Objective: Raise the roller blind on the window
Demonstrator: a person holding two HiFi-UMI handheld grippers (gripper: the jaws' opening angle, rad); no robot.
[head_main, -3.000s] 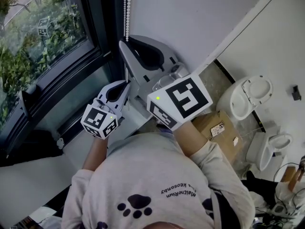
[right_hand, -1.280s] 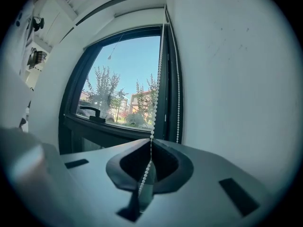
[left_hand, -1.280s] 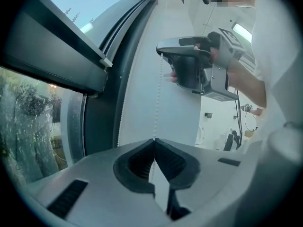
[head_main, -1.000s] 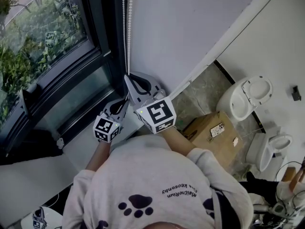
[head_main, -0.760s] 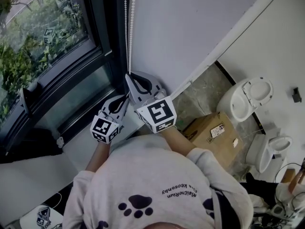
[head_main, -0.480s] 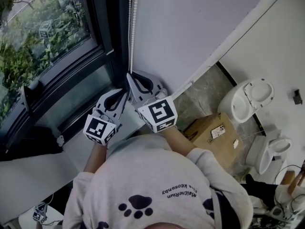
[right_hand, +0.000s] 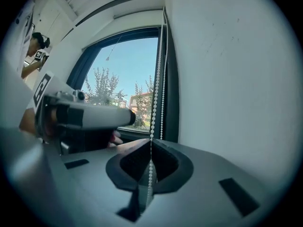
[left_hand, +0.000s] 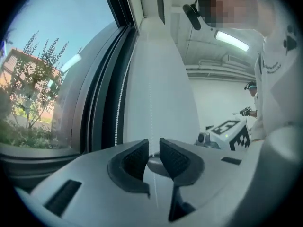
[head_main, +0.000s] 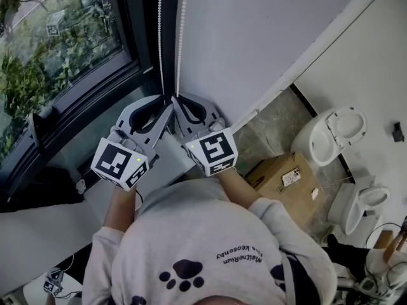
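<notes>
holds both grippers level and side by side, tips toward the corner where the dark window frame [head_main: 143, 37] meets the white wall [head_main: 267, 30]. pinches one strand of the bead chain [right_hand: 155, 93] in the right gripper [right_hand: 151, 148], fingers shut tight on the beads, the strand rising straight up from them and dangling on below. sets the left gripper [left_hand: 153, 149] close beside it, on the side nearer the glass [head_main: 57, 49], fingers only narrowly apart, with a thin pale line, seemingly a strand, in the gap and nothing pressed. shows a further strand hanging free along the frame. reaches both forearms forward from the grey sweatshirt [head_main: 210, 246], close together.
</notes>
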